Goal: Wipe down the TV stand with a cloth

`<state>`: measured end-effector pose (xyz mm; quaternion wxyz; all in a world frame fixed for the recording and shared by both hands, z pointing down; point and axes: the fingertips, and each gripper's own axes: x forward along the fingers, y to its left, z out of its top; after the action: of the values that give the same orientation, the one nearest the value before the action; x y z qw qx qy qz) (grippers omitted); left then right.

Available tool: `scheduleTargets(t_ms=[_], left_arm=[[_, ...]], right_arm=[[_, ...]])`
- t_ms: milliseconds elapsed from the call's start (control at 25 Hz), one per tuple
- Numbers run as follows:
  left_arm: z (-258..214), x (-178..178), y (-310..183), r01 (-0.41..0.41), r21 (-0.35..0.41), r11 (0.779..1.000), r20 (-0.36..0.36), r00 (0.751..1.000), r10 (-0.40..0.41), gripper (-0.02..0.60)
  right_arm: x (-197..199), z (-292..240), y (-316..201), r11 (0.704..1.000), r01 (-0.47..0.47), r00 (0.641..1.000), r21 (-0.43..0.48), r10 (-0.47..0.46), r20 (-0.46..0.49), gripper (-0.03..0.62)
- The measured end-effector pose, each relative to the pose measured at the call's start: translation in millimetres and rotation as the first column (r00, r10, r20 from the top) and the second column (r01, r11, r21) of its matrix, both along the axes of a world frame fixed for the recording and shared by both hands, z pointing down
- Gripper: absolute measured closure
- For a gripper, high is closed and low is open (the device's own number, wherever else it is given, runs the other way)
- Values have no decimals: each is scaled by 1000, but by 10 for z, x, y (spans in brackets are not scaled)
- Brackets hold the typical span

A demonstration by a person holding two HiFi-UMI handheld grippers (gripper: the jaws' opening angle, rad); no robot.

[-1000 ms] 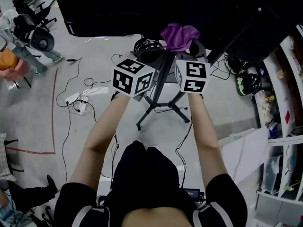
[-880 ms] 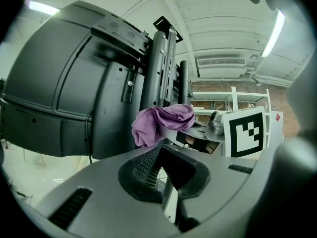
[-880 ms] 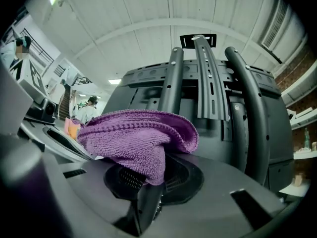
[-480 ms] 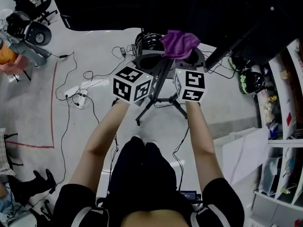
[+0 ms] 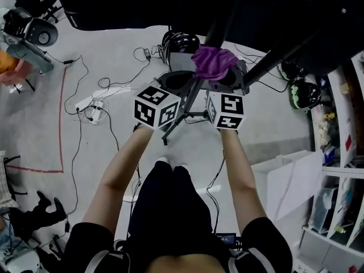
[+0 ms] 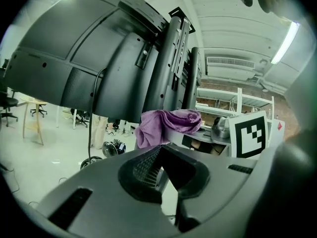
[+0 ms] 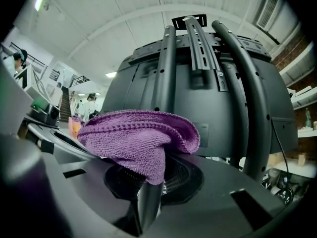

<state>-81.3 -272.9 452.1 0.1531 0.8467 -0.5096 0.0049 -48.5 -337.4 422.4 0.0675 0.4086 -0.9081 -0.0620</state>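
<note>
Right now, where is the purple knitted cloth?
The purple knitted cloth is upper centre in the head view, clamped in the right hand-held gripper, right beside the dark slanted TV stand pole.

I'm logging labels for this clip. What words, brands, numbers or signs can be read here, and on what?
No text reads clearly in any view.
Left marker cube and right marker cube: only black-and-white square patterns, no letters or numbers.
TV back: no legible brand or label.
Purple cloth: no print or tag shows.
Shelf items: too small to read.
</note>
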Motion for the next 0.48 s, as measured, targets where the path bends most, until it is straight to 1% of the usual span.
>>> scheduleTargets(t_ms=[360, 480], left_arm=[[462, -31, 5, 15, -59, 998, -25, 1000, -17, 575], [618, -29, 12, 17, -78, 997, -30, 999, -19, 575]], right_arm=[[-4, 430, 3, 998, 13, 999, -60, -15, -39, 525], [3, 657, -6, 995, 8, 998, -103, -14, -55, 525]])
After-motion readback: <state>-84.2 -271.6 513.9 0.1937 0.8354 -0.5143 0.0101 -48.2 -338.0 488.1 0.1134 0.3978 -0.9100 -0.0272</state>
